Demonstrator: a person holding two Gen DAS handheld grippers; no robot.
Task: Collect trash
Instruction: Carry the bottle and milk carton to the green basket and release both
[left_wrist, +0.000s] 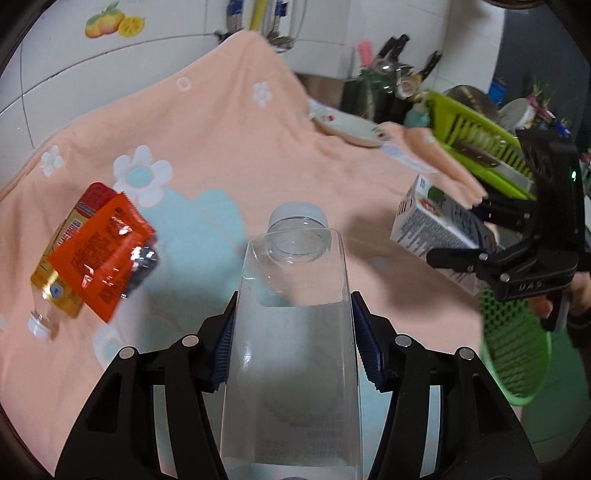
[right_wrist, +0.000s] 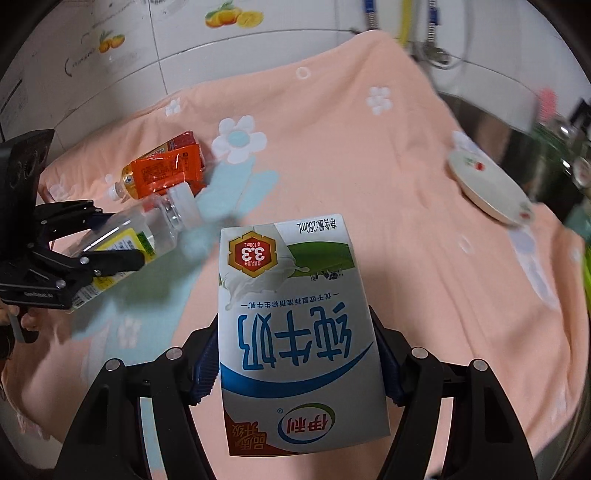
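Note:
My left gripper (left_wrist: 293, 325) is shut on a clear plastic bottle (left_wrist: 295, 332) with a white cap, held above the pink flowered cloth (left_wrist: 221, 129). My right gripper (right_wrist: 295, 354) is shut on a white milk carton (right_wrist: 295, 332) with blue lettering, also lifted over the cloth. The carton and right gripper show at the right of the left wrist view (left_wrist: 443, 225). The bottle and left gripper show at the left of the right wrist view (right_wrist: 147, 229). An orange snack wrapper (left_wrist: 103, 251) lies on a small yellow drink bottle (left_wrist: 55, 273) on the cloth.
A green mesh basket (left_wrist: 513, 354) hangs off the table's right side below the right gripper. A white plate (left_wrist: 351, 127) sits on the cloth at the back right. A green dish rack (left_wrist: 476, 136) and kitchen utensils stand behind it. White tiled wall at the back.

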